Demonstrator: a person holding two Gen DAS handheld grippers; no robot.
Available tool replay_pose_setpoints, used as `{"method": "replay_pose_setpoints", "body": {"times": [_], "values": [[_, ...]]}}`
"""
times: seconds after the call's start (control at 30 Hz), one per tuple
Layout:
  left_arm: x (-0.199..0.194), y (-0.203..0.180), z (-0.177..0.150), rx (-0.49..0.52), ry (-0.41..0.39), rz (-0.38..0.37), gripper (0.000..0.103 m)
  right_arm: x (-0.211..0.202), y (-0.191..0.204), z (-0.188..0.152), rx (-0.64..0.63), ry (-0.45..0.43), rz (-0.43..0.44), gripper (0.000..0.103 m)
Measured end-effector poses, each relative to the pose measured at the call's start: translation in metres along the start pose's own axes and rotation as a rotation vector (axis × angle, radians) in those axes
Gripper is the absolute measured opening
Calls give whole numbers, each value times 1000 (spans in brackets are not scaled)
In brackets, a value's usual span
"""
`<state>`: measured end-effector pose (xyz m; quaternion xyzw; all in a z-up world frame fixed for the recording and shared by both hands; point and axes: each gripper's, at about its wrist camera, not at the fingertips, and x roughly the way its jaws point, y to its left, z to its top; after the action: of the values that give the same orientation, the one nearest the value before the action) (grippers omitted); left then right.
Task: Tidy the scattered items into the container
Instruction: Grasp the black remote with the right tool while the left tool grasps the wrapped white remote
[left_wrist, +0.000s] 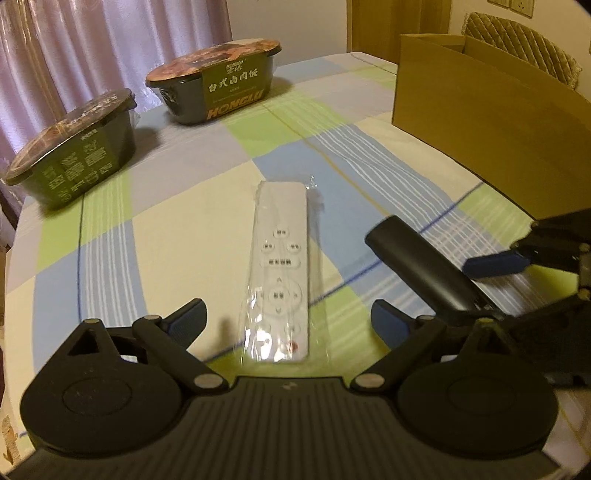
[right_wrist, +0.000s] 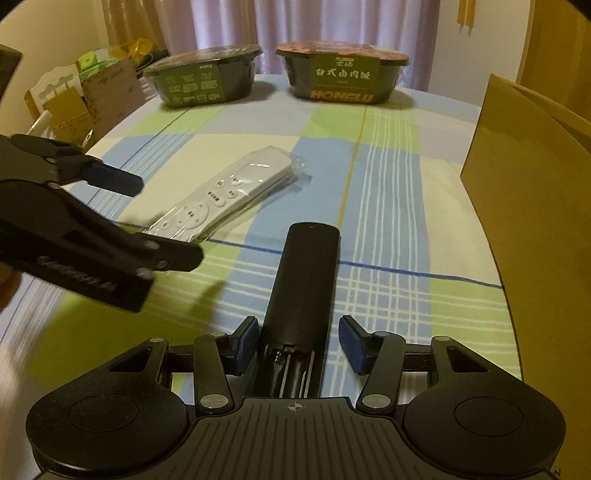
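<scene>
A white remote (left_wrist: 280, 266) in clear plastic wrap lies flat on the checked cloth. My left gripper (left_wrist: 290, 319) is open and straddles its near end, with a wide gap on both sides. A black remote (right_wrist: 303, 280) lies to its right, back side up, pointing away from me. My right gripper (right_wrist: 299, 343) is open around its near end, and the blue pads (right_wrist: 247, 343) stand just off its sides. The open cardboard box (left_wrist: 480, 103) stands at the table's right. In the right wrist view the left gripper (right_wrist: 155, 218) hovers over the white remote (right_wrist: 221, 195).
Two lidded dark green meal bowls (right_wrist: 207, 81) (right_wrist: 343, 77) stand at the far edge before a curtain. Past the table's left edge are small cartons and bags (right_wrist: 92, 92). A padded chair back (left_wrist: 524, 48) rises behind the box. The box wall (right_wrist: 524, 166) is close on the right.
</scene>
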<state>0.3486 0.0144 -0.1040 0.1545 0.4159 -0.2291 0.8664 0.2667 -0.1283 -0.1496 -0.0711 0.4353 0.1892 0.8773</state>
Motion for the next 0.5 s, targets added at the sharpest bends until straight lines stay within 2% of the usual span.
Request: {"method": "replay_pose_setpoints", "body": {"times": [0.03,0.07,0.13,0.17,0.23,0.33,0.5], "values": [[4,1,2,-6,5,-6,85,0,0,1,-6,0,-6,43],[9,2,4,-13,10,-11,81,0,-1,1,-5,0,-5,43],[16,4,6,-24,17,-5,67,-1,-2,0,-4,0,0,43],[19,5,7,-26,20,2,65,-1,-3,-1,-7,-1,2,43],[23,6,7,-34,25,11,42,-3,-4,-3,-6,-2,6,43],[18,3,1,-45,34,17,36,-6,-8,-5,-3,4,12,43],[-12,-17,-26,-83,94,-1,36,-17,-13,-15,10,23,24,42]]}}
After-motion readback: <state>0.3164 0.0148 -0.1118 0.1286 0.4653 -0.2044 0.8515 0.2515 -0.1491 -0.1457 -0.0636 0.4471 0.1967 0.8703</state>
